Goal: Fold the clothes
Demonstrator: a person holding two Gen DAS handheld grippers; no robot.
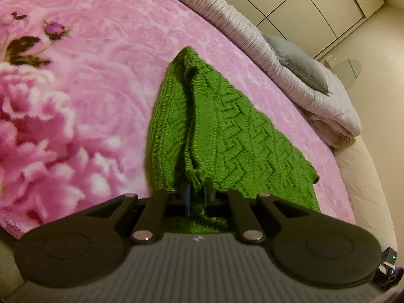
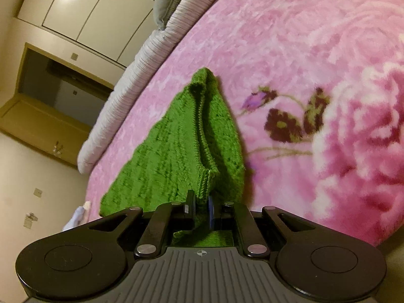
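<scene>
Both grippers are pinching the green knitted garment (image 1: 214, 131) at its near edge. Left gripper (image 1: 197, 194): jaws are closing on a bunched fold, fingers pointing forward and downward along the cloth. Right gripper (image 2: 202, 208): jaws are clamping a ribbed edge, similarly angled. The garment is lying stretched across the pink floral blanket (image 1: 88, 75), apparently partly lifted near the grippers.

Chunky green cable-knit sweater (image 1: 227, 126), pinched between matt black plastic jaws of both grippers, lies ahead on a plush, fuzzy pink floral blanket (image 1: 88, 88)
</scene>
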